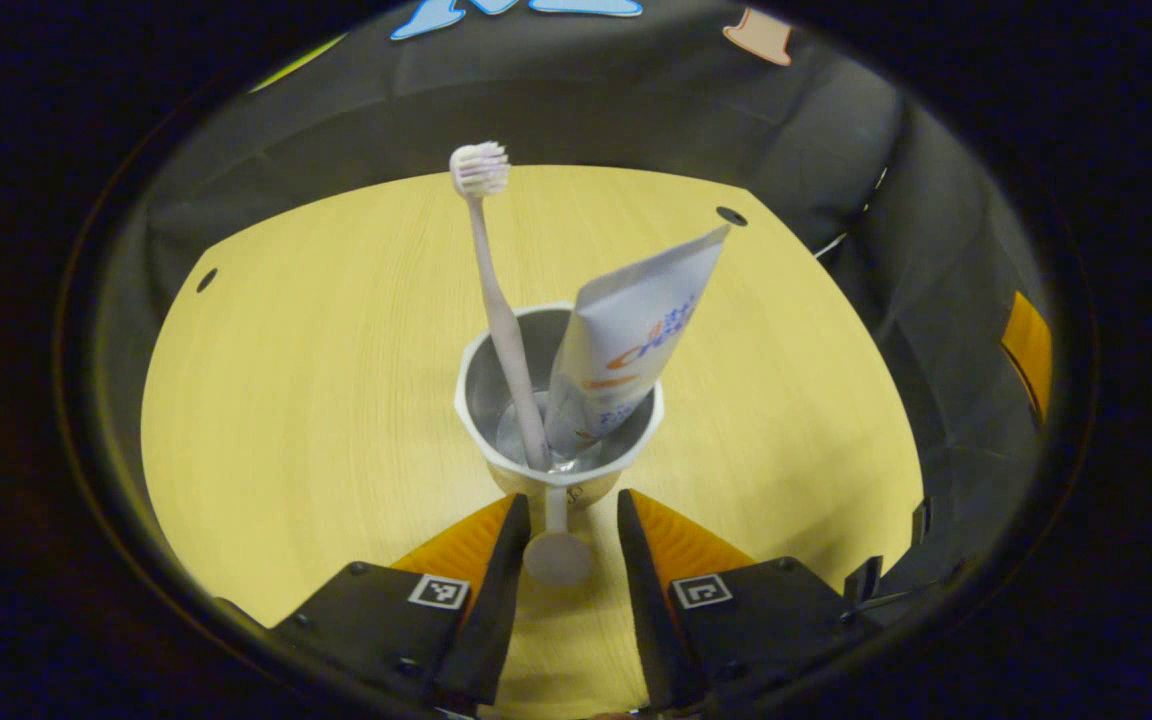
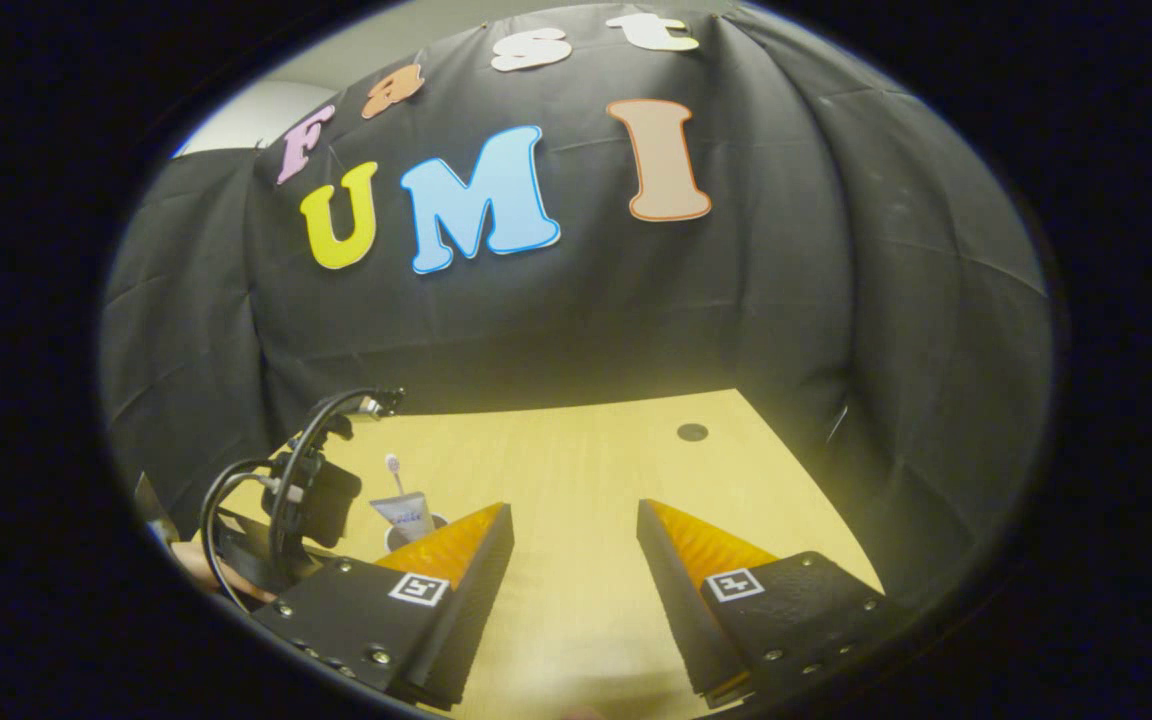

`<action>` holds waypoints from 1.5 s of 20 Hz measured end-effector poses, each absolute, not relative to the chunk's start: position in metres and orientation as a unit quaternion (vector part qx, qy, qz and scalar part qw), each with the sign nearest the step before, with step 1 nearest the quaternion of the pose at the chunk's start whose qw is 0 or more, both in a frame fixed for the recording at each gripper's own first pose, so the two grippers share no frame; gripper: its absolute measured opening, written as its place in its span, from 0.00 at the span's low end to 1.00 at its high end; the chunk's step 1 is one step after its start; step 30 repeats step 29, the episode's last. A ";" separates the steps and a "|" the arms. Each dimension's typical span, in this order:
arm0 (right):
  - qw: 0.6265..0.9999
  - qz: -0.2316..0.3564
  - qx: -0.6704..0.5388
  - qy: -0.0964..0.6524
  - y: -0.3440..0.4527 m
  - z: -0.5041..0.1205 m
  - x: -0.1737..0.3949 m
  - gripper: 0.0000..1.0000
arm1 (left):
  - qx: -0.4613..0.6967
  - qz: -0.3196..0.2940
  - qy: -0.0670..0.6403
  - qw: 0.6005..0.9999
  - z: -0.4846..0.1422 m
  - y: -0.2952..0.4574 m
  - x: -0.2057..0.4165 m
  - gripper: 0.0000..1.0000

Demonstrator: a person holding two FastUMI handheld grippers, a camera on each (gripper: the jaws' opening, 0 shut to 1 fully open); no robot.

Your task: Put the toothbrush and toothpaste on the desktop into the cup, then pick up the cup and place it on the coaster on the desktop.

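Note:
A pale cup (image 1: 496,400) stands on the wooden desktop (image 1: 316,400). A pink toothbrush (image 1: 496,300) rises from it with the bristles up, and a white toothpaste tube (image 1: 636,330) leans to the right inside it. My left gripper (image 1: 572,497) is open, and the cup's handle (image 1: 556,550) sits between its fingers with a gap on the right side. My right gripper (image 2: 575,505) is open over bare desktop (image 2: 576,450) with nothing between its fingers. In the right gripper view the cup (image 2: 398,537), tube (image 2: 406,515) and toothbrush (image 2: 394,465) stand far left, beside the left gripper's body (image 2: 311,500).
Black cloth walls close in the desktop at the back and on both sides. Small dark holes (image 1: 731,215) (image 2: 692,432) mark the tabletop near its far corners. Cables (image 2: 236,500) loop off the left gripper.

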State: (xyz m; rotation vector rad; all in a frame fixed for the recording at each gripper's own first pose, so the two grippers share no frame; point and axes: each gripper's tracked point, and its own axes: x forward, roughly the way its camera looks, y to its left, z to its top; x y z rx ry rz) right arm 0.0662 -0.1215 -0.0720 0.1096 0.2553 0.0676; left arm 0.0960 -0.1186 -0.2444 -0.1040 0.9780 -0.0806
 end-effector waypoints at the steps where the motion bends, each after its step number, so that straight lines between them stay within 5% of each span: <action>1: 0.990 0.035 0.050 0.125 -0.121 -0.070 0.063 0.78 | -0.052 -0.038 0.457 0.887 -0.238 -0.121 0.094 0.71; 4: 0.992 0.039 0.036 0.113 -0.118 -0.064 0.056 0.78 | -0.062 -0.035 0.409 0.910 -0.213 -0.122 0.089 0.76; 6: 0.993 0.037 0.029 0.104 -0.115 -0.056 0.051 0.78 | -0.067 -0.033 0.377 0.923 -0.195 -0.117 0.083 0.91; 19: 0.999 0.004 0.000 0.043 -0.077 -0.017 0.026 0.78 | -0.043 0.011 0.109 0.993 -0.054 -0.043 0.054 0.89; 25: 0.999 -0.030 -0.022 0.030 -0.064 -0.006 0.022 0.77 | 0.004 0.000 0.053 0.999 -0.024 -0.034 0.056 0.96; 30: 0.999 -0.046 -0.020 0.017 -0.061 0.008 0.015 0.78 | 0.004 -0.016 0.040 0.999 -0.014 -0.031 0.054 0.90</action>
